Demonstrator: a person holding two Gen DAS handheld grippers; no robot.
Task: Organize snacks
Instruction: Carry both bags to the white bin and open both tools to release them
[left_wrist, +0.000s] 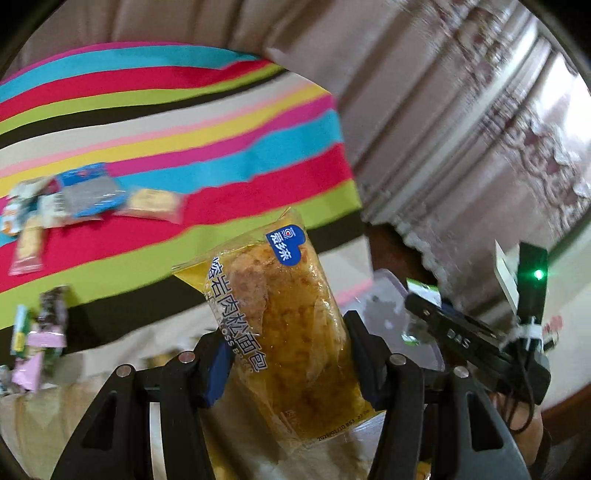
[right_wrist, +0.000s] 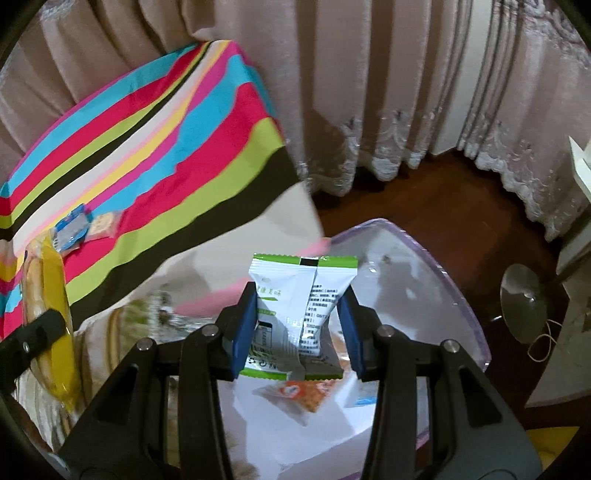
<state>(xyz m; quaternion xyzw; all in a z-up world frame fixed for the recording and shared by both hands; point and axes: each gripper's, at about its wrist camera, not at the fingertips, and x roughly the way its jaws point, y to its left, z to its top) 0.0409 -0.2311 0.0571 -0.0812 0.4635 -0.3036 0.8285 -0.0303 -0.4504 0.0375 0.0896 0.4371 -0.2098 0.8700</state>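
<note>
My left gripper is shut on a yellow meat-floss bread packet and holds it upright above the bed. The same packet shows at the left edge of the right wrist view. My right gripper is shut on a white and green snack packet and holds it over a clear plastic bin. In the left wrist view the right gripper is at the right, over the bin. An orange snack packet lies inside the bin.
A striped blanket covers the bed. Several loose snack packets lie on it at the left, more at the lower left. Curtains hang behind. A dark wood floor lies beyond the bin.
</note>
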